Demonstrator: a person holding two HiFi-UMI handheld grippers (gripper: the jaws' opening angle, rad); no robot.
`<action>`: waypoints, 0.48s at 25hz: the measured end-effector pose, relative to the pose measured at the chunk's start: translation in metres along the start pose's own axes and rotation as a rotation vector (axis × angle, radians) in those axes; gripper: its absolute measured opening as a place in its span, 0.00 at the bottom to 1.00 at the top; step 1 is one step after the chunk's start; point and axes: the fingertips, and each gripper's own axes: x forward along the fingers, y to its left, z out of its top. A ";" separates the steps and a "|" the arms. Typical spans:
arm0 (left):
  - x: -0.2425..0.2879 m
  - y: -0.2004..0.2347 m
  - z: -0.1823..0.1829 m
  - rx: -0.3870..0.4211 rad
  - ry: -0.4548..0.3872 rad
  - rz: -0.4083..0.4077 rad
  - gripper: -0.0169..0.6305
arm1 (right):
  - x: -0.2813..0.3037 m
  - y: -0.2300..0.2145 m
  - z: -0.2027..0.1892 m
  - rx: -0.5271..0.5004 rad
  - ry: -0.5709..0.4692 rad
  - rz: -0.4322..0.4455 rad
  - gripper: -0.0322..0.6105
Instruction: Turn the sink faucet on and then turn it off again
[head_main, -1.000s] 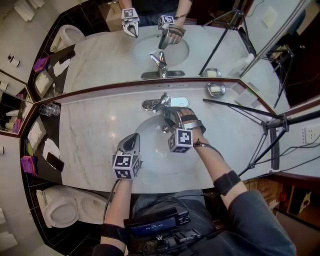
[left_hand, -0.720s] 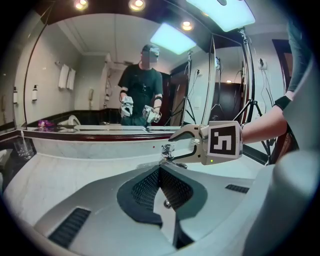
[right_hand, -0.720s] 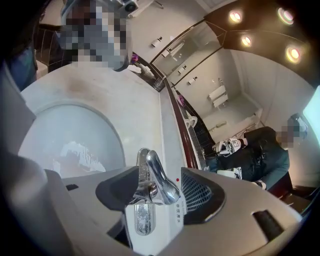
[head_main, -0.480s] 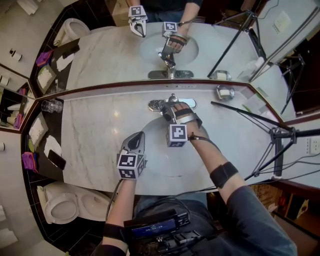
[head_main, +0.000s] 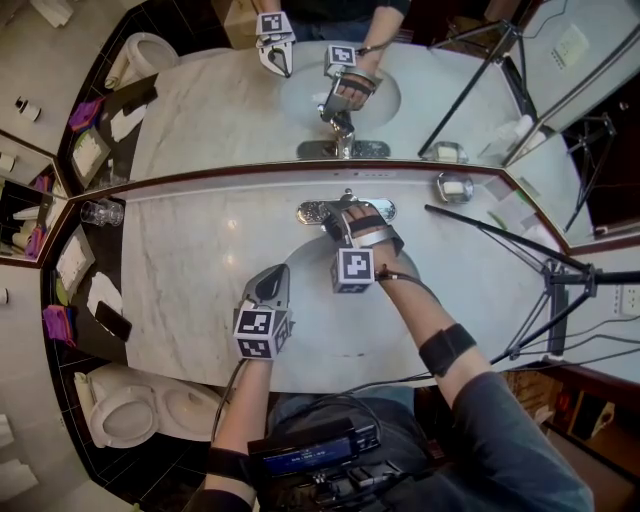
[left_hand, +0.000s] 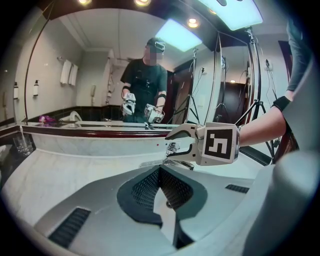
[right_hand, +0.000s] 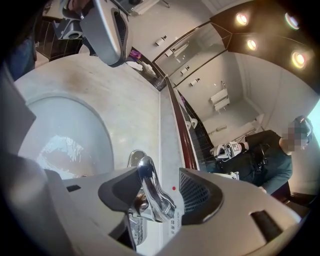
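Head view: my right gripper (head_main: 344, 212) has come forward over the sink (head_main: 300, 300) since a second ago and now sits on the faucet (head_main: 318, 211) at the back edge of the basin, against the mirror. My left gripper (head_main: 268, 284) has barely shifted and hangs over the near left rim of the sink. That puts me at the start of the task, about to turn the water on. I count two grippers, one faucet, one sink, one drinking glass (head_main: 102, 212) on the left of the counter, one soap dish (head_main: 453, 187) on the right and one tripod (head_main: 555, 275). The mirror doubles most of these.

Left gripper view: the fingers of my left gripper (left_hand: 160, 169) are pressed together with nothing between them. Beyond them my right gripper (left_hand: 176, 145) brackets the faucet (left_hand: 172, 149).

Right gripper view: the jaws of my right gripper (right_hand: 159, 196) have just been closing, and the single chrome lever (right_hand: 148, 177) stands between them. The left pad (right_hand: 116, 192) is just beside it, possibly touching. The right pad (right_hand: 200, 194) is clearly apart from it, so I'm not clamped on yet. The sink (right_hand: 30, 120) glistens at the bottom, but I can't tell whether water is running. My left gripper (right_hand: 107, 27) shows at the top.
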 end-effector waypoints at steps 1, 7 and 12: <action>0.001 0.000 0.000 -0.001 0.001 -0.002 0.03 | -0.001 -0.001 0.000 0.005 -0.004 -0.004 0.44; 0.005 -0.003 0.000 0.006 0.014 -0.012 0.03 | -0.004 -0.004 0.000 0.064 -0.027 -0.013 0.39; 0.007 -0.002 0.002 0.018 0.018 -0.014 0.03 | -0.006 -0.009 -0.002 0.085 -0.032 0.004 0.39</action>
